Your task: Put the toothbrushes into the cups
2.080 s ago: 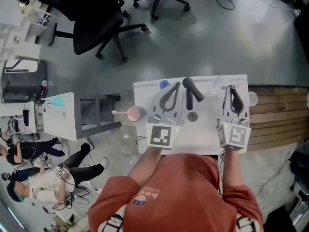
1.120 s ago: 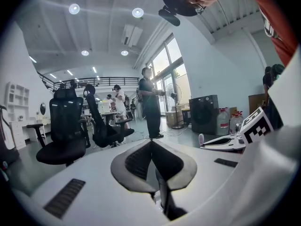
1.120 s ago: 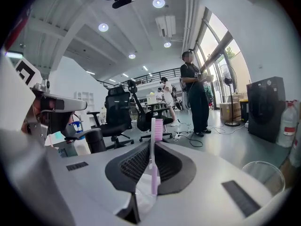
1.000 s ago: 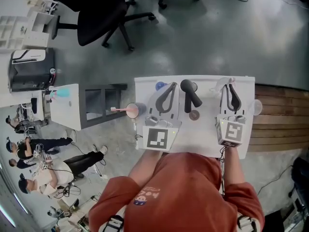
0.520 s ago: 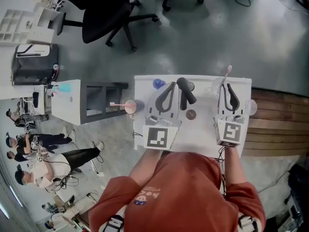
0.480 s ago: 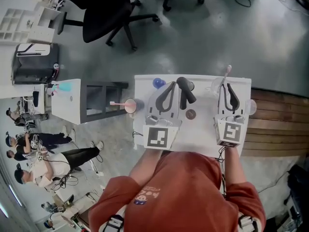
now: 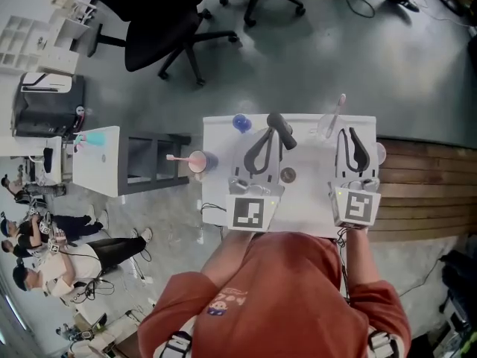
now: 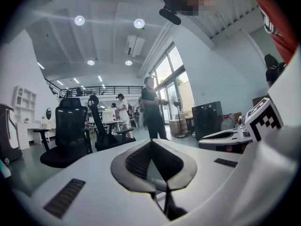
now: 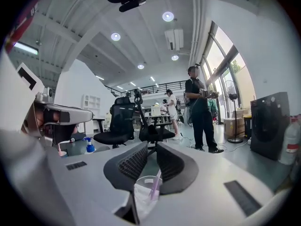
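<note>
My right gripper [image 7: 345, 132] is shut on a clear cup [image 7: 326, 127] and holds it above the white table [image 7: 313, 207]. A pink toothbrush [image 7: 339, 104] stands in that cup. In the right gripper view the cup [image 9: 142, 193] and brush [image 9: 154, 185] sit just under the closed jaws [image 9: 151, 147]. My left gripper [image 7: 268, 133] is shut, and a black toothbrush [image 7: 279, 130] slants out beside its tip. In the left gripper view [image 8: 150, 142] only a dark stem [image 8: 169, 206] shows below the jaws. A pink cup [image 7: 196, 162] with a pink brush stands at the table's left edge.
A blue pump bottle [image 7: 241, 122] stands at the table's far left corner. A small brown round thing [image 7: 288, 174] lies mid-table, and another clear cup [image 7: 380, 154] sits at the right edge. A black office chair [image 7: 160, 21] stands beyond the table, with wooden flooring on the right.
Both grippers have risen. The right one has lifted the clear cup, so the pink brush now pokes past the table's far edge. The black toothbrush has shifted left with the left gripper.
</note>
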